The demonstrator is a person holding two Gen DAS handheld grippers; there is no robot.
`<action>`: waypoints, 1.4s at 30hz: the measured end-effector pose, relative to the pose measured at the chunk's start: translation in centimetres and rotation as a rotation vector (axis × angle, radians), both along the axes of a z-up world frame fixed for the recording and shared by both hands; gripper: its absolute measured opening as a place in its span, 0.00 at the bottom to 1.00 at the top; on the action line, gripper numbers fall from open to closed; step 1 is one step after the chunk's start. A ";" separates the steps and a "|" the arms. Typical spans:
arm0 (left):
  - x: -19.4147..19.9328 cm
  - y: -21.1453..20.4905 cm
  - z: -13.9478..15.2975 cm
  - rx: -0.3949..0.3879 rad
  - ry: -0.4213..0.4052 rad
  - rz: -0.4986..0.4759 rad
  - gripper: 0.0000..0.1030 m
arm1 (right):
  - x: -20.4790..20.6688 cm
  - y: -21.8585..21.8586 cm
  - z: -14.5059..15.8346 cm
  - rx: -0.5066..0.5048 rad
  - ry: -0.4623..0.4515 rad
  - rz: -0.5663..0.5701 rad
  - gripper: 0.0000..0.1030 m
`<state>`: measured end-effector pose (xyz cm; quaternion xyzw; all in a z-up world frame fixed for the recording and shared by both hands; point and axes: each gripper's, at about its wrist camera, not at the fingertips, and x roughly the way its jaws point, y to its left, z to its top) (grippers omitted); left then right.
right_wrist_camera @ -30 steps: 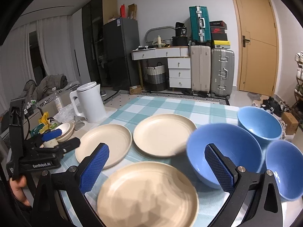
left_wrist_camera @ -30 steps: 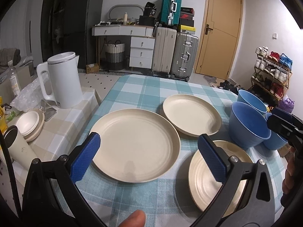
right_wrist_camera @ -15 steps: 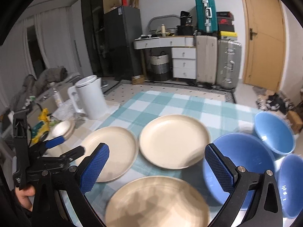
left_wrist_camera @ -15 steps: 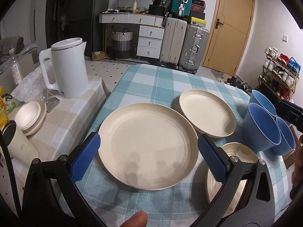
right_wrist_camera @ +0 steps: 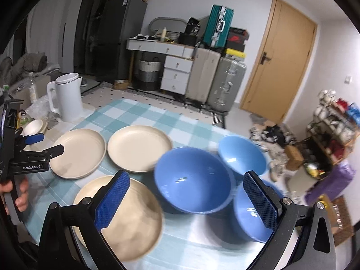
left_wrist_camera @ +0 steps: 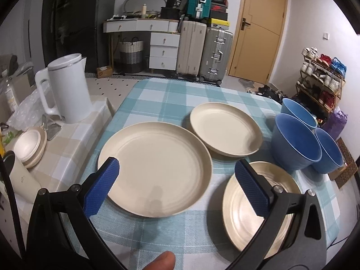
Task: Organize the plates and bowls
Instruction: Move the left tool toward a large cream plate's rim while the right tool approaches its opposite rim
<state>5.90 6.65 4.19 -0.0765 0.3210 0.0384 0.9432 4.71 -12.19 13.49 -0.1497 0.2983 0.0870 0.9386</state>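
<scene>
Three cream plates and three blue bowls sit on a teal checked tablecloth. In the left wrist view, the near-left plate (left_wrist_camera: 155,168) lies just ahead of my open, empty left gripper (left_wrist_camera: 177,189); a second plate (left_wrist_camera: 225,129) is behind it and a third (left_wrist_camera: 243,209) is at the right, partly under my right finger. The bowls (left_wrist_camera: 294,144) cluster at the right edge. In the right wrist view, my open, empty right gripper (right_wrist_camera: 186,200) hovers over the large bowl (right_wrist_camera: 193,184), with the near plate (right_wrist_camera: 126,213) at its left and two smaller bowls (right_wrist_camera: 243,155) to the right.
A white kettle (left_wrist_camera: 67,87) and a small cream dish (left_wrist_camera: 29,146) stand on a beige side table at the left. The left gripper (right_wrist_camera: 33,150) shows at the left of the right wrist view. Suitcases, drawers and a shoe rack are beyond the table.
The left gripper drew back and tilted a little, so the plates sit slightly farther ahead. The right gripper swung to the right, toward the blue bowls. Both stayed open.
</scene>
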 end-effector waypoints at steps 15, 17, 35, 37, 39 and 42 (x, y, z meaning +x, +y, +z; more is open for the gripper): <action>-1.9 4.3 2.3 -0.024 0.011 0.085 1.00 | 0.2 7.3 5.9 0.050 0.022 0.173 1.00; -2.0 5.8 2.2 -0.038 0.023 0.109 1.00 | 1.6 9.2 4.4 0.059 0.050 0.201 1.00; 1.8 10.8 -4.3 -0.080 0.165 0.180 1.00 | 10.4 18.6 -7.3 0.113 0.257 0.303 1.00; 2.2 11.1 -5.2 -0.090 0.182 0.185 1.00 | 10.9 19.1 -8.3 0.123 0.276 0.308 1.00; 2.6 11.4 -6.1 -0.116 0.196 0.179 1.00 | 11.7 19.4 -9.4 0.138 0.306 0.311 1.00; 3.1 11.7 -7.3 -0.134 0.215 0.176 0.98 | 12.8 19.9 -11.5 0.167 0.369 0.317 1.00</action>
